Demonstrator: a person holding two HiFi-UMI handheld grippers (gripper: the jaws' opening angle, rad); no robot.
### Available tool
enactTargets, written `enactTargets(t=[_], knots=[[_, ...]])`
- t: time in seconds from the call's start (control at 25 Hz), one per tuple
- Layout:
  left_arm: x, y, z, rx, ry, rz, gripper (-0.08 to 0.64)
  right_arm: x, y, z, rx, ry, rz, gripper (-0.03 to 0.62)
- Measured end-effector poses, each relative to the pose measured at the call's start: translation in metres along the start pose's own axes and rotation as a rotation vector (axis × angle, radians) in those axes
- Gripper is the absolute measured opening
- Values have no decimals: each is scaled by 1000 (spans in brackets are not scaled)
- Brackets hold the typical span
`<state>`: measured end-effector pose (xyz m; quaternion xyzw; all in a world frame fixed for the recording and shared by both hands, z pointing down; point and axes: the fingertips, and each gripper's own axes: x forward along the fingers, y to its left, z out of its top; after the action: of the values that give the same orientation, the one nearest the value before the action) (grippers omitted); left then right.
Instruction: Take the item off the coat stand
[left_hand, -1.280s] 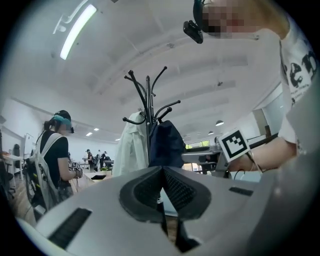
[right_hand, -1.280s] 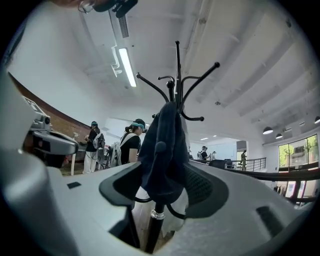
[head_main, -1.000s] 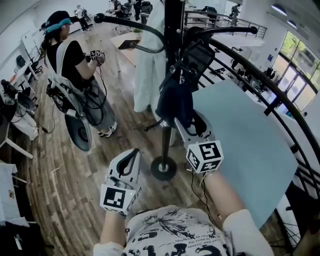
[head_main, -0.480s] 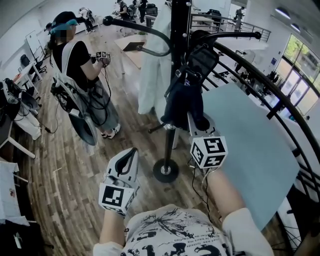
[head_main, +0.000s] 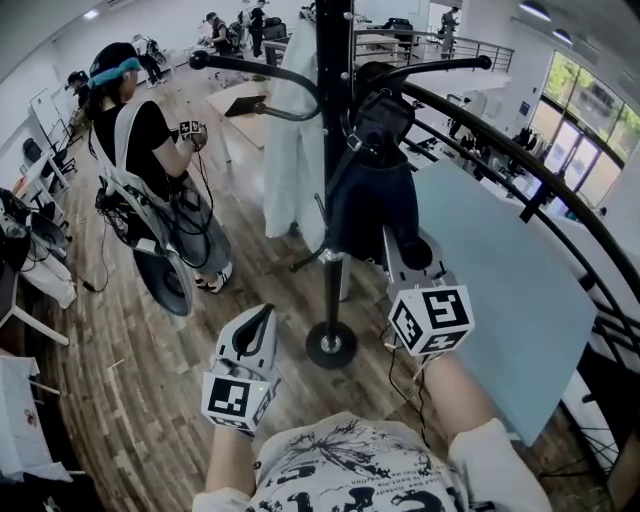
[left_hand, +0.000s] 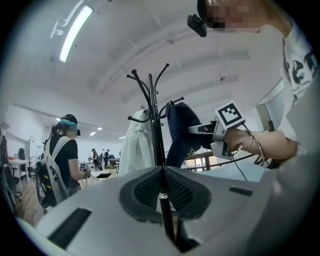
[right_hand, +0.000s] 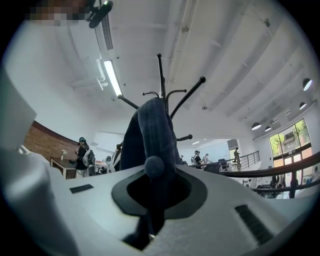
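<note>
A black coat stand (head_main: 333, 150) rises in front of me, and a dark navy garment (head_main: 365, 200) hangs from one of its right-hand hooks. My right gripper (head_main: 402, 250) reaches up to the garment's lower edge. Its jaws are closing, with the navy fabric (right_hand: 152, 135) pinched between them. In the left gripper view the garment (left_hand: 180, 130) hangs beside the pole, with the right gripper (left_hand: 200, 129) on it. My left gripper (head_main: 262, 318) stays low, left of the stand's base (head_main: 331, 345), shut and holding nothing.
A white coat (head_main: 295, 150) hangs on the stand's left side. A person (head_main: 150, 170) with grippers stands at the left on the wooden floor. A light blue panel (head_main: 500, 270) and a dark curved railing (head_main: 540, 180) lie to the right.
My right gripper's jaws have gone from wide apart to shut on the garment's lower edge. The left gripper has barely moved.
</note>
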<state>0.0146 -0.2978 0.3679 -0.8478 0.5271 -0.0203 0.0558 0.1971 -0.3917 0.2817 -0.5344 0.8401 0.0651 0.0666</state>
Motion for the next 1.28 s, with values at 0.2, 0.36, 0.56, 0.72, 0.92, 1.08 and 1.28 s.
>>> enactTargets(t=[0.2,0.36,0.56,0.72,0.92,1.08,1.28], knots=[[4,-5,-9,-1,-1,-36,5,-22,8,-2,-49,14,21,20],[6,-7,-16,-19,8,-59,5,-42,8,-15,-43,25,8,20],[6,-9,-19,-40,18,-80,5,-61,7,-53,-50,90,-45,20],[3,-8,-17,-37,14,-99,5,-70,13,-94,6,170,-65,20],[2,-3,-9,-26,-2,-102,5,-76,20,-125,42,217,-78,20],[0,7,-18,-24,8,-93,5,-80,26,-134,43,224,-77,20],[4,17,-17,-27,16,-75,5,-76,31,-137,59,221,-56,20]])
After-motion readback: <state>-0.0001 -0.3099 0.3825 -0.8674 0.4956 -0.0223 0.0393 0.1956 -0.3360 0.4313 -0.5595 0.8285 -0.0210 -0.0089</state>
